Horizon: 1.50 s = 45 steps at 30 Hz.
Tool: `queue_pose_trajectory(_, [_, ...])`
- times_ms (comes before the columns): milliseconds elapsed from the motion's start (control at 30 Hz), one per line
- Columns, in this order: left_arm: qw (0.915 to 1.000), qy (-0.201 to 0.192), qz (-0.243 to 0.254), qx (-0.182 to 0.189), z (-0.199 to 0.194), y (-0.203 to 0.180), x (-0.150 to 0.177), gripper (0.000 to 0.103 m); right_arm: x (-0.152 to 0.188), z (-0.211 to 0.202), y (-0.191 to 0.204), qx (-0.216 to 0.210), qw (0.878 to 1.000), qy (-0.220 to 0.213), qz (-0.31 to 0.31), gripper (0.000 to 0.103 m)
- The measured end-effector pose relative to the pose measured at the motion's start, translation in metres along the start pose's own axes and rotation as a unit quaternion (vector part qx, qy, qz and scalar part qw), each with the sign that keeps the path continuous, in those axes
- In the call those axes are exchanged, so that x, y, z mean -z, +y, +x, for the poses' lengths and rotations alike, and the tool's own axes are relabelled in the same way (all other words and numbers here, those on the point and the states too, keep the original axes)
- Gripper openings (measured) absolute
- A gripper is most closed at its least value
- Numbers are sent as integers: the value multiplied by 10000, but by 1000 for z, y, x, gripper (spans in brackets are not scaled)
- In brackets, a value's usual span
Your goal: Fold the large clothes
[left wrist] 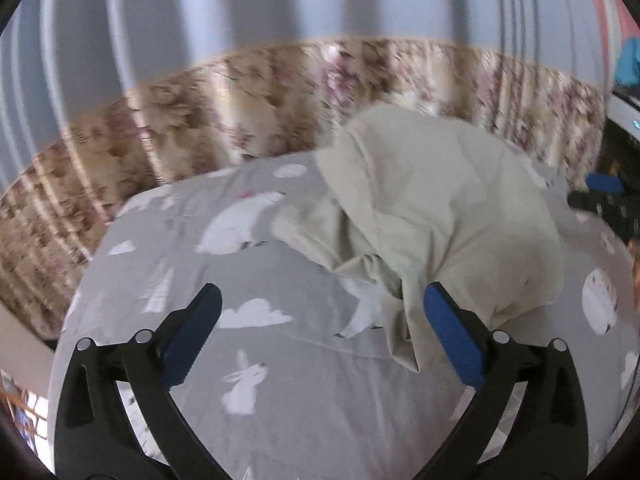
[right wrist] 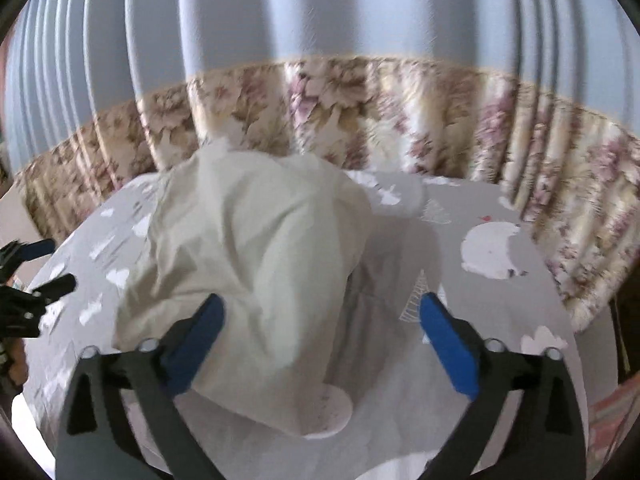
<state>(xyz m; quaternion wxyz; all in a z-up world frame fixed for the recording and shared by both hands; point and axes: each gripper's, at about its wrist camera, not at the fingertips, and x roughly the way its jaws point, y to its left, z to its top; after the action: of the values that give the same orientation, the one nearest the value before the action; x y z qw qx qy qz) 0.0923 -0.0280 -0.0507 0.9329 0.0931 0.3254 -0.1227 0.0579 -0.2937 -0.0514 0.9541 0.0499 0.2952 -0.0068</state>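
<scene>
A cream garment [left wrist: 436, 208] lies bunched in a heap on a bed with a grey sheet [left wrist: 248, 360] printed with white rabbits and clouds. My left gripper [left wrist: 322, 294] is open and empty, just above the sheet, with the garment's near edge by its right finger. In the right wrist view the garment [right wrist: 248, 264] fills the middle left. My right gripper [right wrist: 322, 304] is open and empty above the garment's near right edge. The left gripper [right wrist: 38, 268] shows at the left edge there, and the right gripper [left wrist: 600, 192] shows at the right edge of the left wrist view.
A floral curtain [right wrist: 360, 120] hangs close behind the bed, with a blue-grey pleated curtain [right wrist: 320, 8] above it. Dark furniture [left wrist: 620, 148] stands at the far right in the left wrist view. The bed's edge curves around on the left [left wrist: 72, 312].
</scene>
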Motion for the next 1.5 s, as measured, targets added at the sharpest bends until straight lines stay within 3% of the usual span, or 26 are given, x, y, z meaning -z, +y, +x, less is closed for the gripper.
queue_pose_trajectory(167, [9990,143,-420,-45,-26,12,6,100,12,-23,31,168,9998,13,71,101])
queue_pose_trajectory(433, [9987,126,-301,-383,-49,6,25,100,25,-63,57,555,9972,-203,458,101])
queue_pose_trajectory(833, [9954,-413,-657,-566,-104,8,32,100,30,-108,75,847,9941,-338,592,101])
queue_pose_trajectory(1133, [9925,-609,-712,-782,-133,6,28,100,27,-143,85,1241,9889,-649,491,101])
queue_pose_trajectory(1500, [9907,-761,-808,-788,-149,8,24,100,26,-151,82,1302,9873,-700,579,101])
